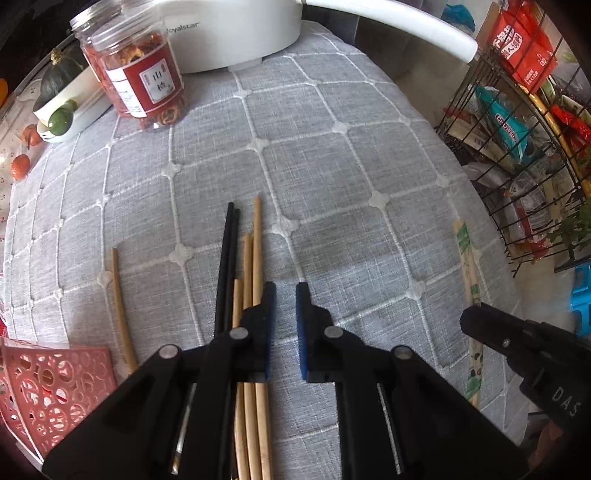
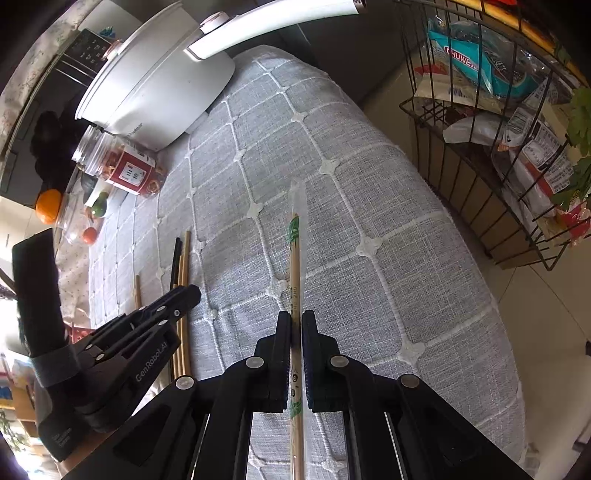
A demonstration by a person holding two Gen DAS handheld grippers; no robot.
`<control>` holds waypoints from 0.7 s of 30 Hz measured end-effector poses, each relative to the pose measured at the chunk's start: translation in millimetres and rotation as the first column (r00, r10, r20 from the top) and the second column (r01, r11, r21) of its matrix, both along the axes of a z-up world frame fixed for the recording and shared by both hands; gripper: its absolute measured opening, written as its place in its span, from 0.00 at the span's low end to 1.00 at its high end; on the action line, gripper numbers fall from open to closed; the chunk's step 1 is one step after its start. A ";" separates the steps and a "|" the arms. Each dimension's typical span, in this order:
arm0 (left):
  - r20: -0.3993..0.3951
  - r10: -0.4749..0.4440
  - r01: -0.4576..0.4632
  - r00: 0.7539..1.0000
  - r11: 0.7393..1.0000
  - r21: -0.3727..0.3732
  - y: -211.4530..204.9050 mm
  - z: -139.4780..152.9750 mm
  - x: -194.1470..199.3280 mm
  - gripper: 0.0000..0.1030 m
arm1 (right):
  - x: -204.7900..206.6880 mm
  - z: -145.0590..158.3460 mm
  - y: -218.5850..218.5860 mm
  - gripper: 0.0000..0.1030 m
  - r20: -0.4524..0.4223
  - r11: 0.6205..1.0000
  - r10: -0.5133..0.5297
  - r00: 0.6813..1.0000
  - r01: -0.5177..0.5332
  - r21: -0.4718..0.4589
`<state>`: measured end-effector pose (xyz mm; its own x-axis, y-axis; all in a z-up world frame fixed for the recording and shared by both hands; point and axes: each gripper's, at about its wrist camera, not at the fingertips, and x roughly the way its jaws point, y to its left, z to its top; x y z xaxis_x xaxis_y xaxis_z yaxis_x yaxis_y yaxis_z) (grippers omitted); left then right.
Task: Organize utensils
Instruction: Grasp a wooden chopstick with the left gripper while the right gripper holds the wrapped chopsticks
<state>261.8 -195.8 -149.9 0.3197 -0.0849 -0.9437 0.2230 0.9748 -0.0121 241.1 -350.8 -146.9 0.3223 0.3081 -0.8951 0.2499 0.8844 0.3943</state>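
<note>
A pile of bamboo chopsticks (image 1: 253,266) and a black pair (image 1: 226,266) lie on the grey quilted cloth (image 1: 332,192). One bamboo stick (image 1: 120,306) lies apart to their left. My left gripper (image 1: 285,295) is open and empty, just right of the pile, its left finger over the sticks. A wrapped pair of disposable chopsticks (image 2: 295,258) lies along the cloth's right side. My right gripper (image 2: 296,321) is shut on it. The wrapped pair (image 1: 467,266) and the right gripper (image 1: 476,317) also show in the left wrist view. The left gripper (image 2: 184,295) shows in the right wrist view.
A pink perforated basket (image 1: 51,384) sits at the lower left. A jar of dried fruit (image 1: 136,70), a white cooker (image 1: 229,33) and a tray of vegetables (image 1: 59,107) stand at the back. A black wire rack (image 1: 524,140) of snack packets stands right of the table.
</note>
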 end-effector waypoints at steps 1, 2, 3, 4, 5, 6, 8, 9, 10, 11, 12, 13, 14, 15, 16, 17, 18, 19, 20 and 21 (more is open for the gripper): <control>0.005 0.003 -0.003 1.000 1.000 0.003 0.3 1.1 -0.3 0.11 | 0.4 0.1 -0.1 0.07 0.000 1.000 -0.001 1.000 0.001 0.000; 0.000 0.006 -0.006 1.000 1.000 0.009 1.0 0.9 0.1 0.11 | 0.7 -0.1 0.3 0.07 0.000 1.000 -0.002 1.000 0.002 -0.001; -0.008 0.010 -0.009 1.000 1.000 0.016 2.9 0.1 -0.4 0.11 | 1.2 -0.3 0.9 0.07 0.000 1.000 -0.002 1.000 0.002 -0.001; -0.017 0.012 -0.012 1.000 1.000 0.021 4.3 -1.4 0.1 0.11 | 1.7 -0.6 1.8 0.07 0.000 1.000 -0.002 1.000 0.002 0.000; -0.019 0.010 -0.010 1.000 1.000 0.024 4.6 -2.2 -0.2 0.11 | 2.2 -0.9 2.6 0.07 -0.001 1.000 -0.001 1.000 0.001 0.001; -0.017 0.007 -0.007 1.000 1.000 0.029 7.3 -2.3 1.9 0.11 | 2.9 -1.3 4.0 0.07 -0.002 1.000 0.001 1.000 -0.001 0.002; -0.023 0.011 -0.010 1.000 0.999 0.034 8.0 -1.7 1.9 0.11 | 4.3 -1.9 6.2 0.07 -0.003 1.000 0.006 1.000 -0.006 0.005; -0.029 0.014 -0.013 0.999 0.999 0.036 4.6 -3.7 3.8 0.11 | 4.6 -2.0 7.2 0.07 -0.003 1.000 0.007 1.000 -0.007 0.005; -0.038 0.018 -0.016 0.999 0.999 0.036 6.2 -4.3 6.0 0.11 | 4.7 -1.9 7.7 0.07 -0.002 1.000 0.008 1.000 -0.008 0.005; -0.047 0.019 -0.017 0.999 1.000 0.025 6.9 -4.9 6.4 0.11 | 4.7 -1.7 7.7 0.07 -0.001 1.000 0.008 1.000 -0.008 0.005; -0.052 0.017 -0.016 0.999 1.000 0.021 7.7 -5.6 8.5 0.11 | 4.7 -1.6 7.4 0.07 0.000 1.000 0.007 1.000 -0.007 0.005; -0.059 0.014 -0.013 0.998 1.000 0.019 7.6 -6.7 8.6 0.11 | 4.7 -1.8 6.7 0.07 0.000 1.000 0.006 1.000 -0.006 0.005; -0.073 0.009 -0.008 0.997 1.000 0.010 9.1 -8.2 7.3 0.11 | 4.7 -2.0 5.7 0.07 -0.001 1.000 0.004 1.000 -0.004 0.004; -0.088 0.007 -0.007 0.996 1.000 0.002 8.7 -11.0 7.0 0.11 | 4.5 -2.6 4.4 0.07 -0.002 1.000 0.002 1.000 -0.002 0.004; -0.077 0.004 -0.004 0.997 1.000 0.006 8.1 -11.7 6.4 0.11 | 4.7 -3.4 3.6 0.07 -0.005 1.000 0.000 1.000 0.000 0.005; -0.075 -0.002 0.003 0.997 1.000 0.013 6.3 -11.8 6.3 0.11 | 4.8 -4.1 2.8 0.07 -0.007 1.000 -0.001 1.000 0.001 0.005; -0.072 -0.005 0.006 0.997 1.000 0.020 3.8 -12.4 6.3 0.11 | 4.8 -4.8 2.5 0.07 -0.010 1.000 -0.002 1.000 0.002 0.007; -0.070 -0.008 0.010 0.997 1.000 0.027 1.7 -12.4 6.1 0.11 | 4.2 -5.2 2.2 0.07 -0.010 1.000 -0.003 1.000 0.003 0.008; -0.068 -0.015 0.018 0.998 0.999 0.036 -0.3 -12.4 6.0 0.10 | 3.7 -5.3 2.4 0.07 -0.011 1.000 -0.003 1.000 0.003 0.009; -0.068 -0.021 0.024 0.997 0.999 0.046 -1.9 -12.1 5.1 0.07 | 3.1 -4.8 2.9 0.07 -0.010 1.000 -0.003 1.000 0.003 0.009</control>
